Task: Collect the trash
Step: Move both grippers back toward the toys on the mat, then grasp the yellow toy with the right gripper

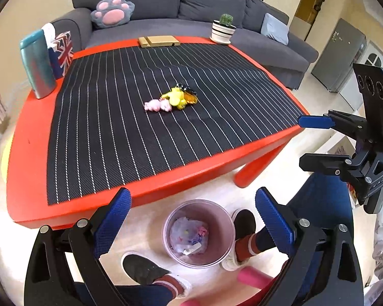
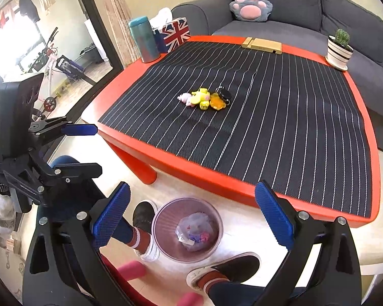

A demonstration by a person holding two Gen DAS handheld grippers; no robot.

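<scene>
Translucent pink round trash bin (image 1: 199,232) holding crumpled wrappers sits on the floor by the red table (image 1: 25,137), right below and between the left gripper (image 1: 192,216) fingers. Right gripper (image 2: 191,214) hovers over it too; both spread wide, empty. Small toys (image 1: 172,99) lie mid-mat, well apart.

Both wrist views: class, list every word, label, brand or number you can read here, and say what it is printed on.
No text reads with certainty.
Left gripper: small white print on the body, too small to read.
Right gripper: raised letters on the body, too blurred to read.
Tissue box: flag pattern only, no words.
Grey cabinet: tiny marks, unreadable.
</scene>
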